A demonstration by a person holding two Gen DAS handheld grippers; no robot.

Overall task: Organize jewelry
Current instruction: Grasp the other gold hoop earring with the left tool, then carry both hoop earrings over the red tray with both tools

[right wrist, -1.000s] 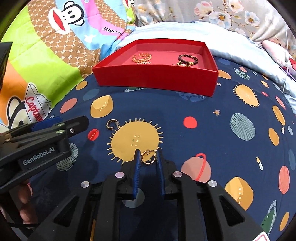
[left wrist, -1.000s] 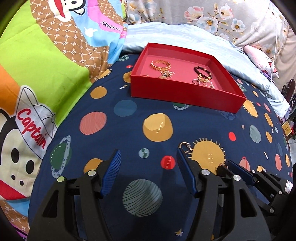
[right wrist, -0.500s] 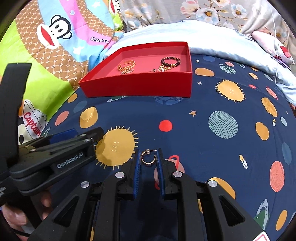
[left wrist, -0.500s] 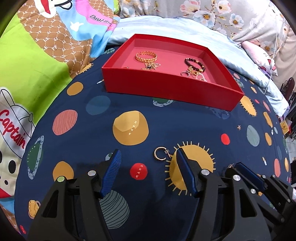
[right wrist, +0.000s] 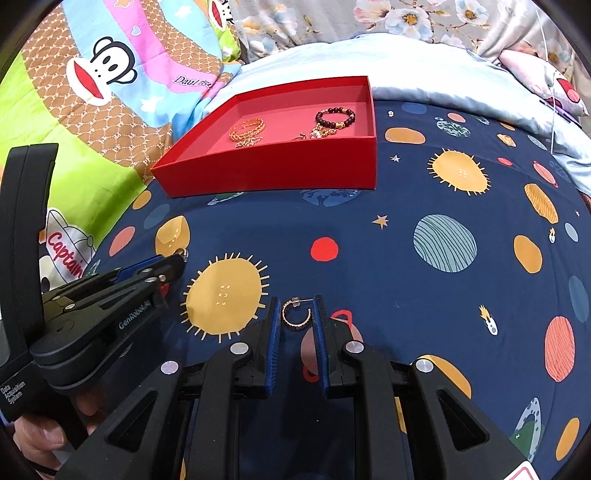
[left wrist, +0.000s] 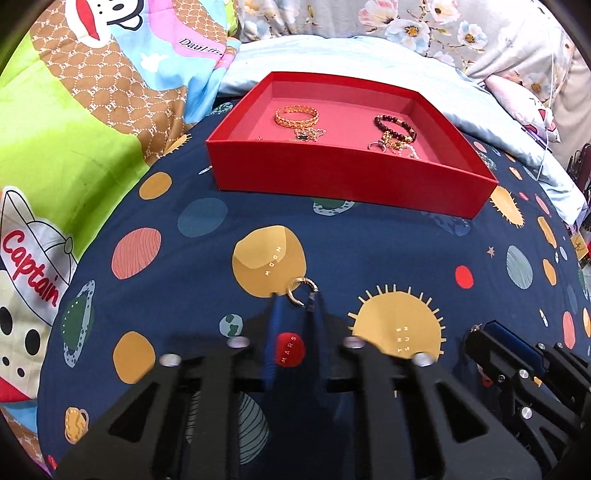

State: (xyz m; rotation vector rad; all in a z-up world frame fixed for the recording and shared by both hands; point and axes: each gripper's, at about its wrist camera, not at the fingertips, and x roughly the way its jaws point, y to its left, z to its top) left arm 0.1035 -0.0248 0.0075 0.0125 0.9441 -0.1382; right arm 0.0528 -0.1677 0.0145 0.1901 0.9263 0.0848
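A bed carries everything, covered by a dark blue sheet (left wrist: 369, 236) printed with planets and suns. A red tray (left wrist: 347, 184) lies flat on the sheet. Beyond the tray, a pale blue blanket (left wrist: 332, 55) lies across the bed. To the left of the tray, a bright cartoon quilt (left wrist: 81, 122) overlaps the sheet's edge. Floral bedding (left wrist: 424, 26) sits behind the blanket.

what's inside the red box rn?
Red box holds a gold chain bracelet with a tangled chain beside it, and a dark bead bracelet with small charms. The near wall hides part of the floor.
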